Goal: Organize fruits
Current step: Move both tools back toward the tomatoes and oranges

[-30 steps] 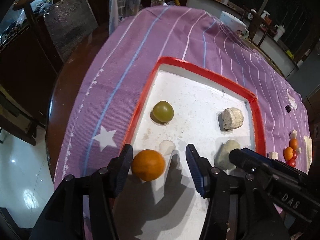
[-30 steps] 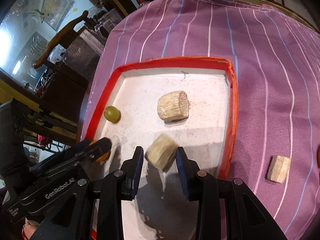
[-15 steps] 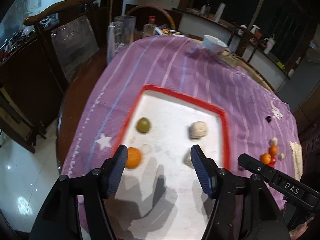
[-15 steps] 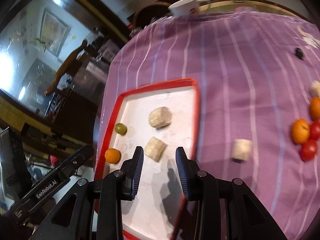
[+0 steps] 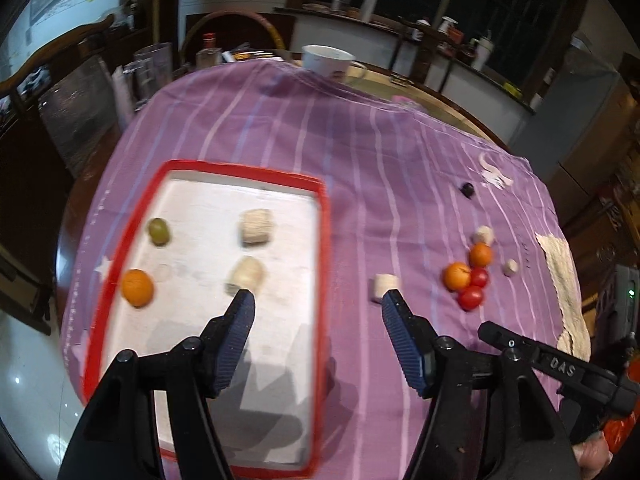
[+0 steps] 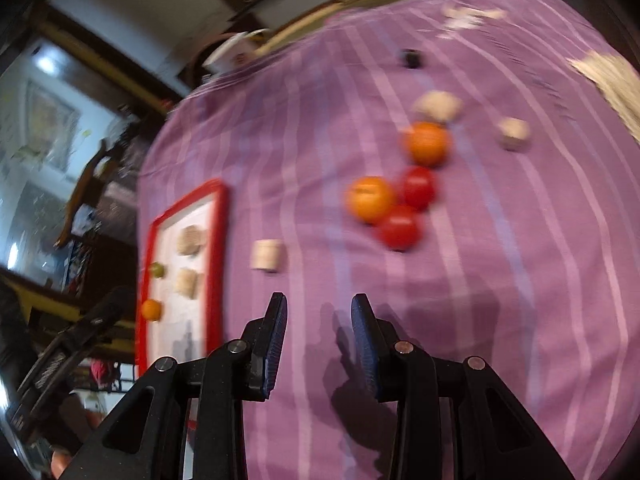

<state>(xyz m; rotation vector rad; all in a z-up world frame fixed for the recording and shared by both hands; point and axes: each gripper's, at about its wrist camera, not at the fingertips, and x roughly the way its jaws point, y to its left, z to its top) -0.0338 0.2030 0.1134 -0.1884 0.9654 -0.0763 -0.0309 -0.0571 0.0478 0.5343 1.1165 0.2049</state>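
A red-rimmed white tray [image 5: 325, 240] holds a green fruit [image 5: 159, 230], an orange [image 5: 137, 287] and two beige chunks [image 5: 256, 227]. My left gripper [image 5: 317, 300] hangs open and empty over the tray's right rim. To the right, two oranges [image 6: 370, 199] and two red tomatoes [image 6: 400, 227] cluster on the purple cloth [image 6: 520, 280]. A beige chunk [image 6: 267, 255] lies between tray and cluster. My right gripper [image 6: 319, 304] hovers above bare cloth short of the cluster, its jaws narrowly apart with nothing between them.
A dark grape [image 5: 467, 189] and small beige pieces [image 5: 510, 267] lie beyond the cluster. A woven mat [image 5: 560, 272] sits at the cloth's right edge. A white cup [image 5: 326, 60], a glass jug [image 5: 154, 68] and chairs stand at the far side.
Both grippers backed up off the tray and swung right toward the loose fruit. The left jaws widened, leaving the orange in the tray. The beige chunk between the right jaws stayed in the tray.
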